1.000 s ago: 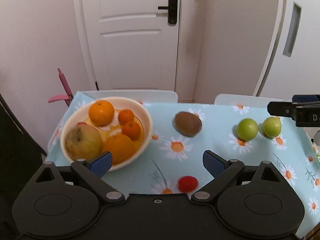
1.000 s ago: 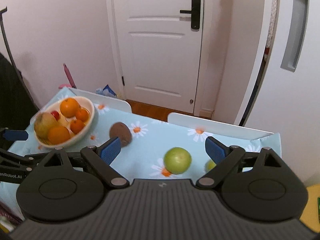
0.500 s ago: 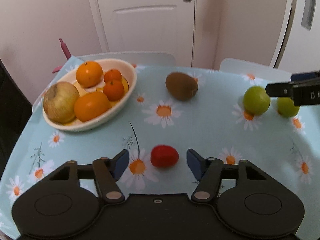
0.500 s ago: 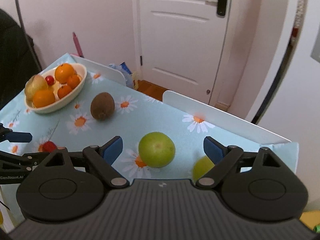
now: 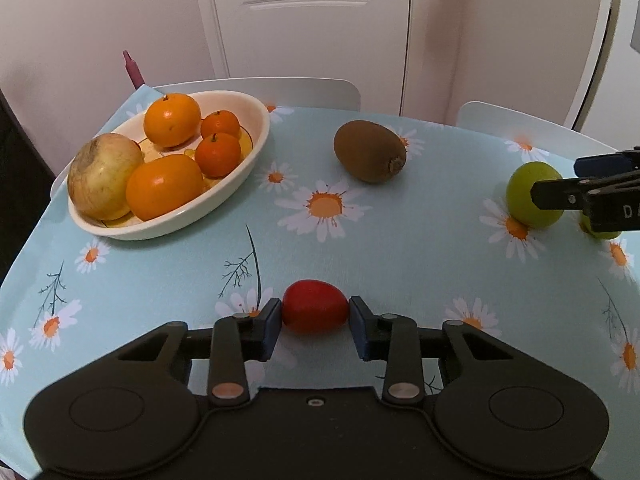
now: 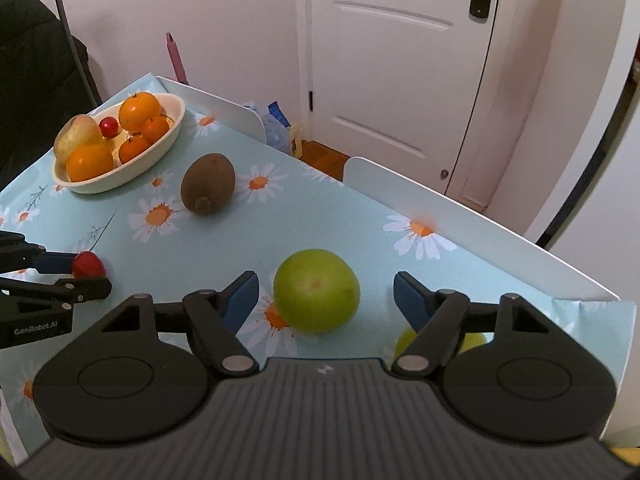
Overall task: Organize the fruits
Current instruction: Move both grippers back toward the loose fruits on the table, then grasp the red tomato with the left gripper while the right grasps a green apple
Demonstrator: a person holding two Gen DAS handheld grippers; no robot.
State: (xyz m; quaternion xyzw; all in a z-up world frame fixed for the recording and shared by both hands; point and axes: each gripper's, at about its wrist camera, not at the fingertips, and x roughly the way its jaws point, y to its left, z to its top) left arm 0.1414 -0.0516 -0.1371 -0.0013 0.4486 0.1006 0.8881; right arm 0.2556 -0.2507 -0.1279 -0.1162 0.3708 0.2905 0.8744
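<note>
My left gripper [image 5: 315, 322] is shut on a small red fruit [image 5: 315, 311] that rests on the daisy tablecloth; it also shows in the right wrist view [image 6: 88, 265]. My right gripper [image 6: 325, 295] is open around a large green fruit [image 6: 316, 291], pads a little apart from it. A second green fruit [image 6: 408, 340] lies half hidden under the right finger. A brown kiwi [image 5: 370, 151] lies mid-table. A cream oval bowl [image 5: 256, 148] at the far left holds oranges, tangerines and a yellowish apple [image 5: 105, 176].
White chair backs [image 6: 460, 224] stand behind the table's far edge. A white door [image 5: 312, 16] and walls are beyond. A pink handle [image 5: 134, 68] sticks up behind the bowl. The table edge drops off at the right [image 6: 624, 344].
My left gripper moved forward and closed its pads onto the red fruit. My right gripper came down and forward so the large green fruit now sits between its open fingers.
</note>
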